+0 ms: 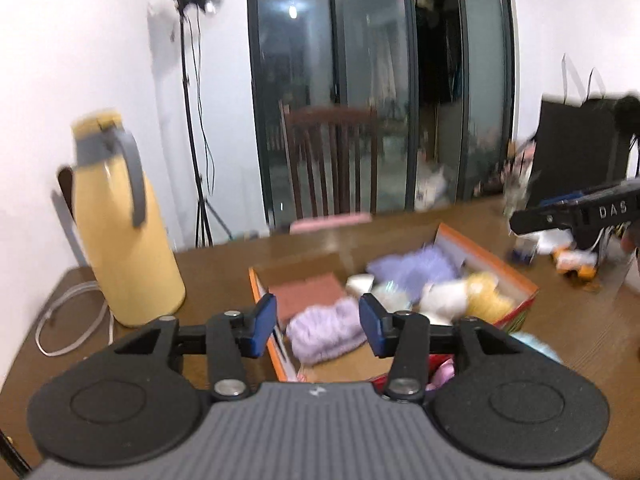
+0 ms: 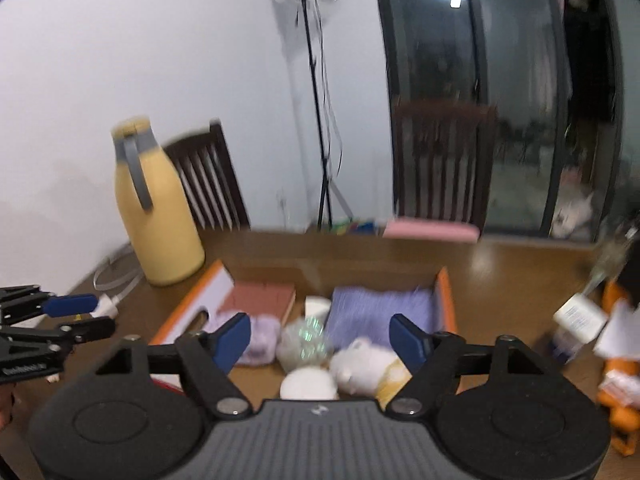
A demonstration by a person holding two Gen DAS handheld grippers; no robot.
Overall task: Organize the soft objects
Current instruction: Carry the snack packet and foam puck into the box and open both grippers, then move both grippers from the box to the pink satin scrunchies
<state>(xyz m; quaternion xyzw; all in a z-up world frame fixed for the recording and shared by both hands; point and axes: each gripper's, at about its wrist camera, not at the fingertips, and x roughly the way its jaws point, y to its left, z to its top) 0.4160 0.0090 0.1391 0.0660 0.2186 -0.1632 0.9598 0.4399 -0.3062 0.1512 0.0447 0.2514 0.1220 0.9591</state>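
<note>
An orange cardboard box (image 1: 500, 264) (image 2: 446, 300) stands on the brown table and holds soft things: a lilac knitted piece (image 1: 326, 334) (image 2: 260, 338), a purple fluffy cloth (image 1: 412, 266) (image 2: 380, 312), a white plush (image 1: 444, 298) (image 2: 364, 364), a yellow plush (image 1: 486, 294) and a brown pad (image 1: 308, 294) (image 2: 260, 298). My left gripper (image 1: 318, 324) is open and empty above the box's near end. My right gripper (image 2: 320, 340) is open and empty above the box. The right gripper also shows in the left wrist view (image 1: 576, 212), and the left gripper in the right wrist view (image 2: 72, 312).
A tall yellow thermos (image 1: 120, 220) (image 2: 154, 204) stands at the table's left with a white cable (image 1: 68, 320) beside it. Dark wooden chairs (image 1: 332, 160) (image 2: 444, 164) stand behind the table. An orange toy (image 2: 618, 376) and a white bottle (image 2: 578, 316) lie at right.
</note>
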